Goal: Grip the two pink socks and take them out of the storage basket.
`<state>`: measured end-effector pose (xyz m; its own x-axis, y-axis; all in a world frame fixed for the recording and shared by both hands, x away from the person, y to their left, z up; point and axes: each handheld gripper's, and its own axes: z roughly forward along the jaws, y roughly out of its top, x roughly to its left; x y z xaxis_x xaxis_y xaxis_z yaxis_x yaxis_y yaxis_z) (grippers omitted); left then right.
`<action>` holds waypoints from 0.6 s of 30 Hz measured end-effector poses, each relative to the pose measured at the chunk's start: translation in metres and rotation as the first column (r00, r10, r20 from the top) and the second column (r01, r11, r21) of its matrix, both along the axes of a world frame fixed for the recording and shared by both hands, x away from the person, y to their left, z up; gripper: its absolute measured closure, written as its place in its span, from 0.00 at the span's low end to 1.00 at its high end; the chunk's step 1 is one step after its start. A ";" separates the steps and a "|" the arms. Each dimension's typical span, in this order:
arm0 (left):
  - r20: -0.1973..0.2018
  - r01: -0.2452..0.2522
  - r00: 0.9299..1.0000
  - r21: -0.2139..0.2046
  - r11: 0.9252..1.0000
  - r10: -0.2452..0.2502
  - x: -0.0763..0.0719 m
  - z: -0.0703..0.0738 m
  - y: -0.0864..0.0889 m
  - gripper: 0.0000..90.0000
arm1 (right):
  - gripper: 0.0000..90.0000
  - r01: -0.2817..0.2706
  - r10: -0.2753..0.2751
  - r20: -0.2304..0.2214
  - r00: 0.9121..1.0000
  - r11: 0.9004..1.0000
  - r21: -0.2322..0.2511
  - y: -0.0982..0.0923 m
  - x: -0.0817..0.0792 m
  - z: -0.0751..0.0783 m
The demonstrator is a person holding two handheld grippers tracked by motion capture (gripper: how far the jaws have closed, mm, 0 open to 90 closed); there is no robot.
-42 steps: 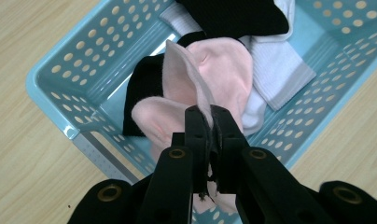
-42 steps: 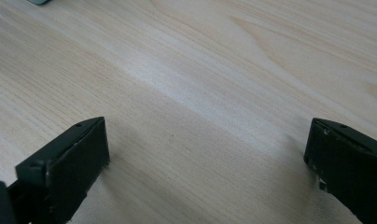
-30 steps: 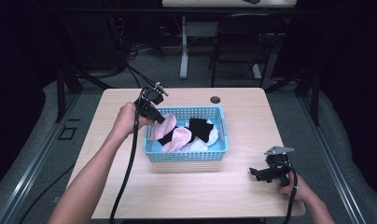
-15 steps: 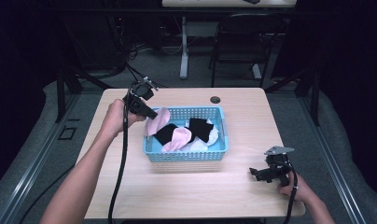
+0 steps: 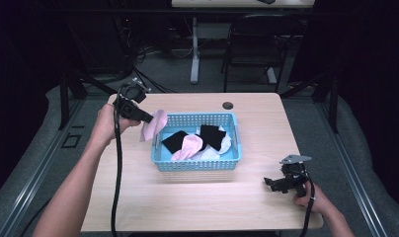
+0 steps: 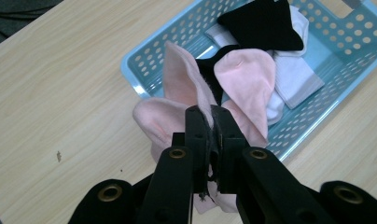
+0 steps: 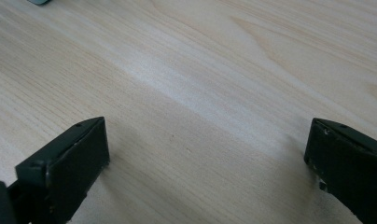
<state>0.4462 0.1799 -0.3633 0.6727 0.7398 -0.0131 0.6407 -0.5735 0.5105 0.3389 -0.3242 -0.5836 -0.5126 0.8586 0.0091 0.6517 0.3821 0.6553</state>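
Your left gripper (image 5: 149, 118) clamps a pink sock (image 5: 154, 124) at the blue basket's (image 5: 197, 165) nine o'clock rim; your right gripper (image 5: 270, 183) rests wide open, empty.

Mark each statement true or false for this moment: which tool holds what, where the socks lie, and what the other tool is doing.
1. The left tool is shut on a pink sock. True.
2. That pink sock lies flat on the bottom of the blue basket. False: it hangs from the tool by the basket's left edge.
3. The right tool grips a black sock. False: its jaws stand open over bare table with nothing between them.
4. Black socks, another pink one and white ones lie in the basket. True.
5. The basket is tipped on its side. False: it stands flat on the table.
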 end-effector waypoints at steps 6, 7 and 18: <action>0.001 -0.033 0.999 -0.011 0.999 0.033 -0.002 -0.001 0.017 0.96 | 0.00 0.000 0.000 0.000 1.000 1.000 0.000 0.000 0.000 0.000; 0.001 -0.038 0.999 -0.013 0.999 0.038 -0.003 -0.001 0.019 0.96 | 0.00 0.000 0.000 0.000 1.000 1.000 0.000 0.000 0.000 0.000; -0.006 -0.096 0.995 -0.034 0.995 0.096 -0.007 -0.008 0.050 0.96 | 0.00 0.001 -0.001 0.000 1.000 1.000 0.000 0.000 0.000 0.000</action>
